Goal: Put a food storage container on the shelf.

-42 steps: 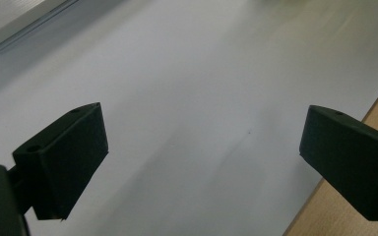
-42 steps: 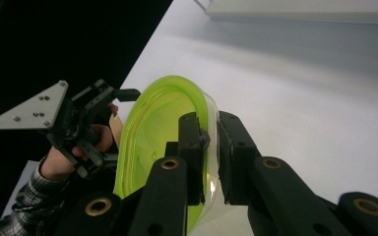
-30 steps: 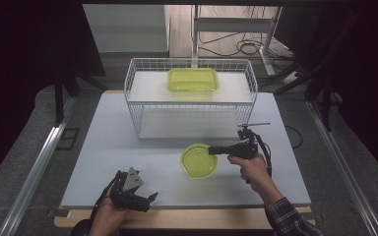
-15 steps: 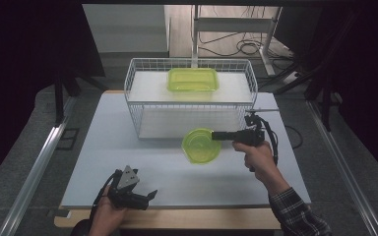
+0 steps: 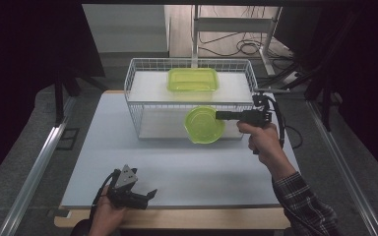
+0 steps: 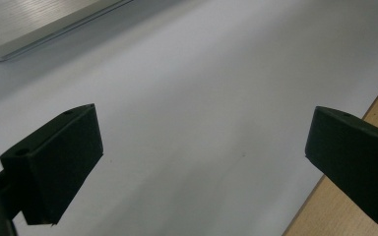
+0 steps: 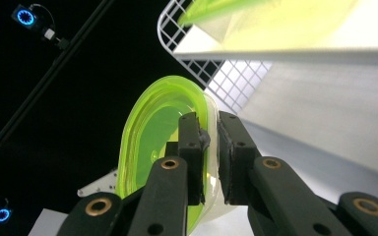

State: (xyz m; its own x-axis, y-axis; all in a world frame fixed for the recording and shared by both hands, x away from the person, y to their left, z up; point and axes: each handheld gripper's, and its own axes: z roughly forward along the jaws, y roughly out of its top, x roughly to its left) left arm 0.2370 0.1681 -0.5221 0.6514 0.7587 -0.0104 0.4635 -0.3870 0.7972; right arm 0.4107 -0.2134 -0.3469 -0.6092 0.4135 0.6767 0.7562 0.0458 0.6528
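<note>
Lifted off the table since a second ago, the green bowl (image 5: 204, 125) now hangs clamped by its rim in the right gripper (image 5: 220, 116) before the wire rack (image 5: 138, 105), while the left gripper (image 5: 145, 196) rests spread wide at the table's (image 5: 98, 142) near-left edge

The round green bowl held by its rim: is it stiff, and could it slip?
The round green bowl looks like thin translucent plastic, so probably light. It hangs from the right gripper without visible sagging, suggesting fair stiffness. Its glossy rim, pinched at one spot, could pivot or slip.
</note>
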